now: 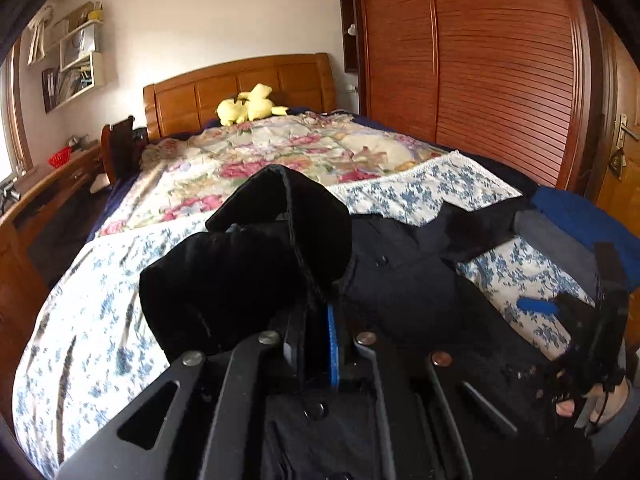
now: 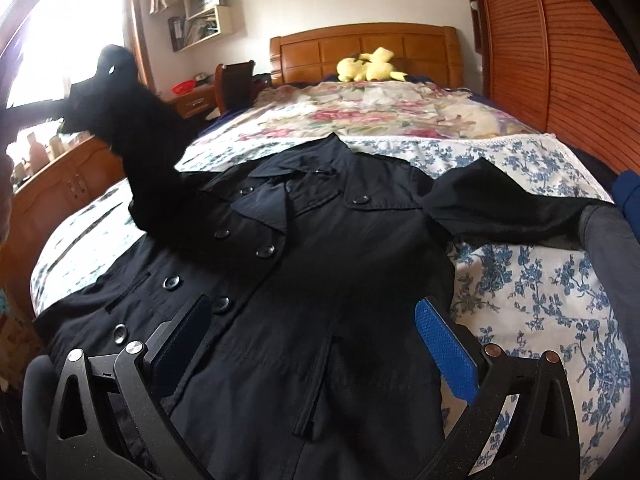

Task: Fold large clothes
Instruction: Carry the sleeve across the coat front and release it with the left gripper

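Left tongs [image 1: 320, 304] clenched on coat sleeve [image 1: 248, 256] | right tongs [image 2: 312, 344] released above coat [image 2: 320, 264]

Readable text: none in either wrist view.
Books and papers on the white wall shelf [image 2: 204, 20], at ten o'clock from the bed: spines too small and blurred to read.
Black double-breasted coat [image 2: 320, 248] on the bed: no label or brand shows.
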The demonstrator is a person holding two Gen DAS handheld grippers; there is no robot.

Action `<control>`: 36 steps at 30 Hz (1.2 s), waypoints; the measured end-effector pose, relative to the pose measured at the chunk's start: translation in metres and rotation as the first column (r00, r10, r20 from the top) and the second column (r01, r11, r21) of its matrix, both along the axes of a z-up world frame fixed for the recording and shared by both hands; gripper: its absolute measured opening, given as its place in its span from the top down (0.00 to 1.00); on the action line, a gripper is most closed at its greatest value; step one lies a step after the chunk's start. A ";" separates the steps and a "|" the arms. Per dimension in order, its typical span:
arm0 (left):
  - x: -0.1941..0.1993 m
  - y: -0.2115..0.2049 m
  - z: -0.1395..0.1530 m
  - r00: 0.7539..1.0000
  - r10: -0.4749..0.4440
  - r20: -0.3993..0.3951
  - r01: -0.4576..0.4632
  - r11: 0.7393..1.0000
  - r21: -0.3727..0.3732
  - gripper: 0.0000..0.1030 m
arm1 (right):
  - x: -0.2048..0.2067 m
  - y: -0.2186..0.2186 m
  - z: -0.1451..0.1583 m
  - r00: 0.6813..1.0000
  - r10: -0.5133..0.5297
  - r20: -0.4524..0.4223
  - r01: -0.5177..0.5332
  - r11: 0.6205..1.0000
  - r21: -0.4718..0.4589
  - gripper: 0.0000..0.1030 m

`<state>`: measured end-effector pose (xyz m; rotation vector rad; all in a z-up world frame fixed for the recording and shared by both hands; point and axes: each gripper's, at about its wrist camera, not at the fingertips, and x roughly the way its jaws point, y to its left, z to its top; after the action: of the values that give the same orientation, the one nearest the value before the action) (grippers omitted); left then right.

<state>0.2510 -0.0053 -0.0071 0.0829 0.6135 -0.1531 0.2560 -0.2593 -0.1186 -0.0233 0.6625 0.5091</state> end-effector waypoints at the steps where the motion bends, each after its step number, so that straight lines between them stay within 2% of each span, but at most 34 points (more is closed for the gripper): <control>1: -0.001 -0.001 -0.004 1.000 -0.004 -0.008 0.004 1.000 -0.008 0.93 | 0.001 0.002 0.002 1.000 0.001 0.003 -0.001 1.000 0.001 0.00; 4: -0.007 0.002 -0.018 0.998 -0.027 -0.048 0.026 0.999 -0.035 0.87 | 0.001 0.012 0.008 1.000 0.013 0.019 -0.013 1.000 0.002 0.00; 5: -0.010 0.002 -0.023 0.998 -0.033 -0.052 0.030 0.999 -0.043 0.82 | 0.001 0.017 0.010 1.000 0.020 0.023 -0.020 1.000 0.003 0.00; 11: -0.037 0.013 -0.043 0.998 -0.050 -0.041 0.047 0.997 -0.069 0.65 | 0.010 0.039 0.006 0.999 0.046 0.013 -0.046 0.999 -0.004 0.00; 18: -0.064 0.042 -0.062 1.000 -0.006 -0.025 0.003 0.996 -0.089 0.55 | 0.013 0.072 -0.001 0.996 0.084 -0.002 -0.084 0.996 -0.030 0.00; 23: -0.077 0.068 -0.076 0.997 0.074 0.008 -0.073 0.993 -0.096 0.55 | 0.015 0.099 -0.007 0.993 0.119 -0.006 -0.119 0.992 -0.052 0.00; 29: -0.089 0.090 -0.091 0.995 0.100 -0.013 -0.101 0.987 -0.124 0.55 | 0.026 0.118 -0.022 0.993 0.119 -0.028 -0.121 0.988 -0.093 0.00; 36: -0.105 0.103 -0.093 0.993 0.115 -0.005 -0.114 0.985 -0.129 0.55 | 0.038 0.117 -0.035 0.995 0.086 -0.051 -0.092 0.988 -0.123 0.00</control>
<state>0.1457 0.0972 -0.1006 -0.0769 0.6027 -0.0807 0.2935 -0.1427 -0.1539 -0.1605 0.7402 0.5546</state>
